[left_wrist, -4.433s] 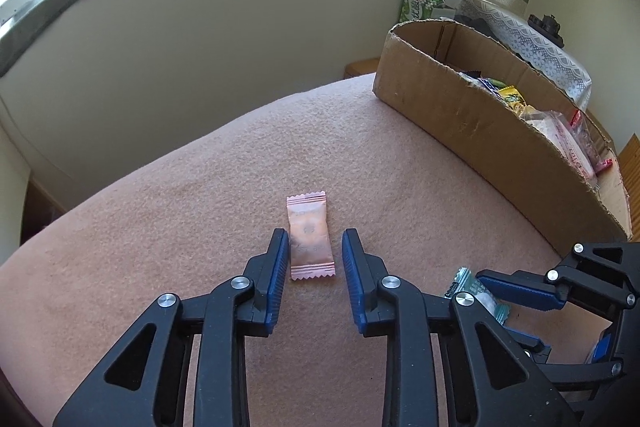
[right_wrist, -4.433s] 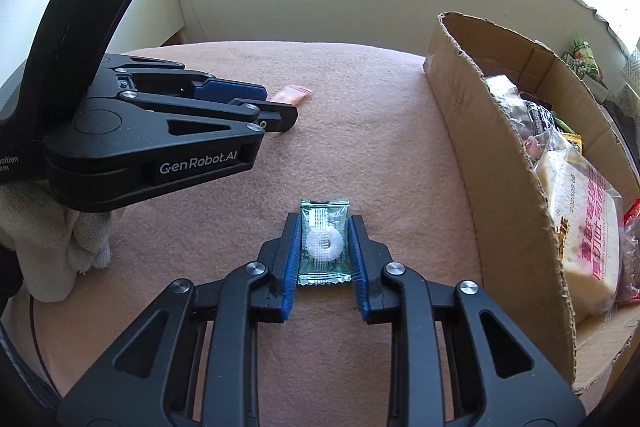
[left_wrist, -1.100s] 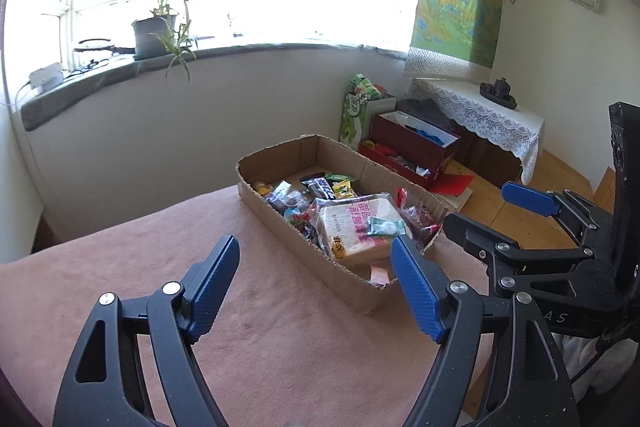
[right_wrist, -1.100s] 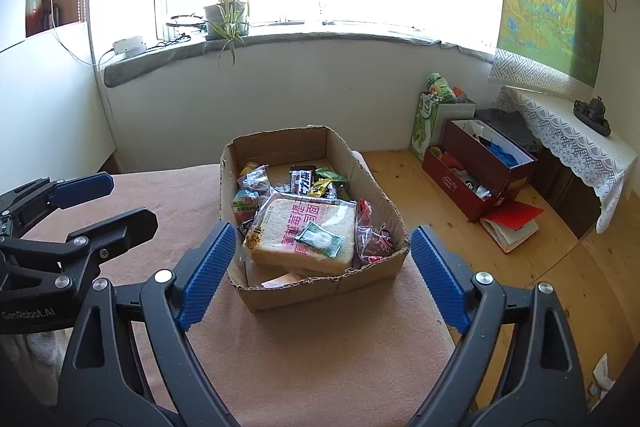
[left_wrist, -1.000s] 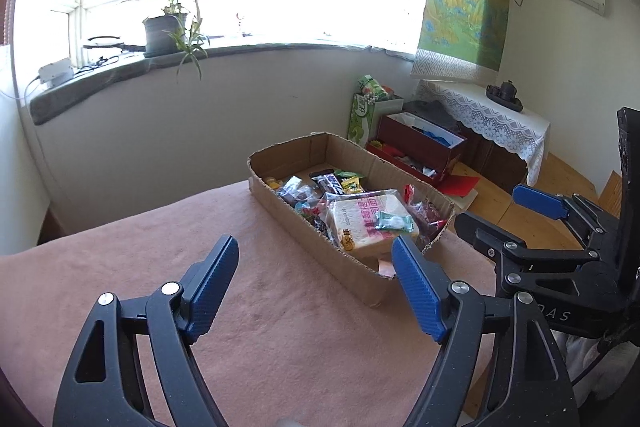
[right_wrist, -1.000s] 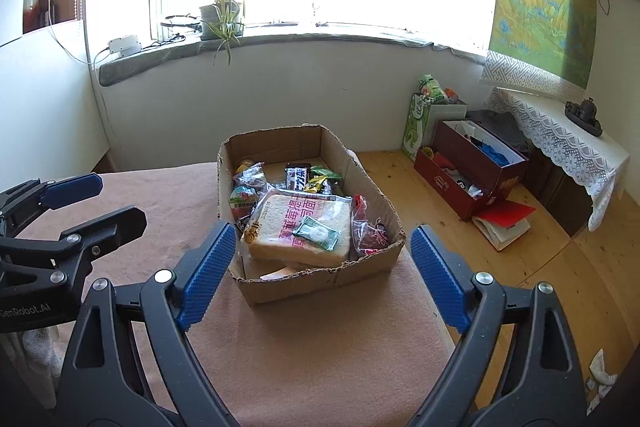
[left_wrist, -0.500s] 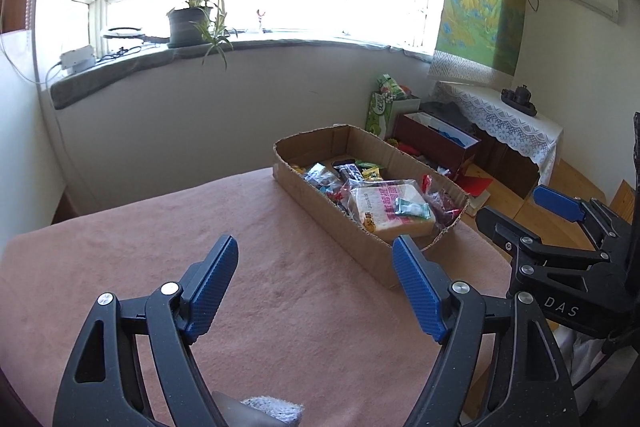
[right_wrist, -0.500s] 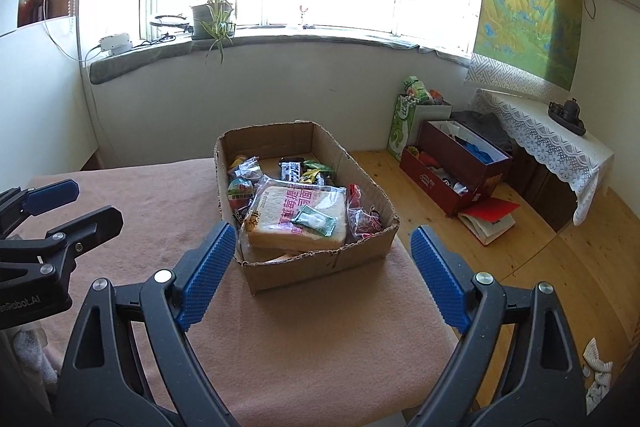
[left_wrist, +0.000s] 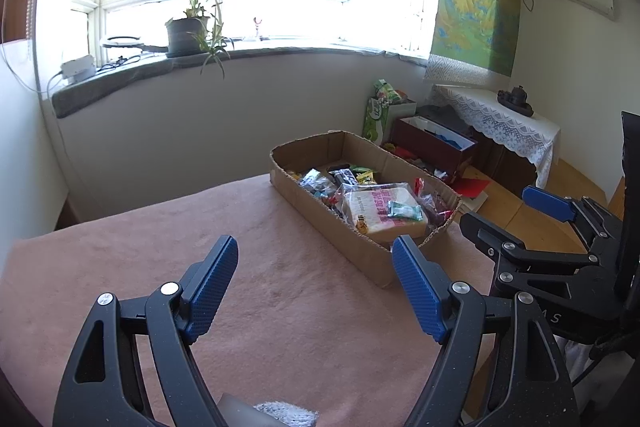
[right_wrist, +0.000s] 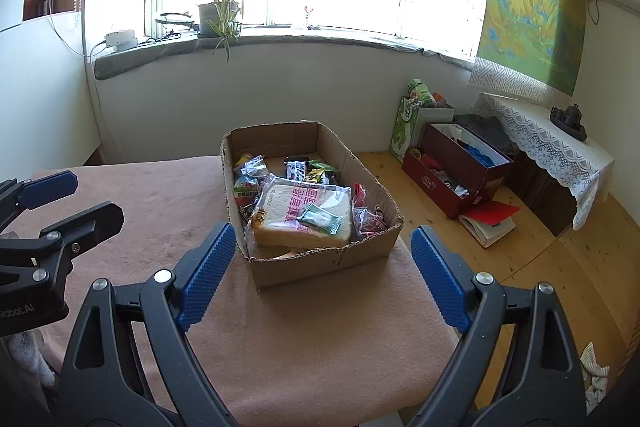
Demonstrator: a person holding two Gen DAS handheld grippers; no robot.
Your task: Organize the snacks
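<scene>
Box [right_wrist: 324,265] of snacks sits at the counter's [right_wrist: 320,339] right edge, long axis running toward the window wall. Bread bag [right_wrist: 296,213] lies on top, a green candy [right_wrist: 320,218] on it. Left gripper [left_wrist: 314,281] and right gripper [right_wrist: 320,267] hover wide open, empty, near the counter's front edge.

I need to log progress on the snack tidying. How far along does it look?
Nearly or fully done, by the look of it. The cardboard box holds the snacks, with the green mint packet lying on the bread bag. Nothing is in hand: the left tool and right tool are both open and empty. No loose snacks show on the pink blanket, so nothing visible remains.
</scene>
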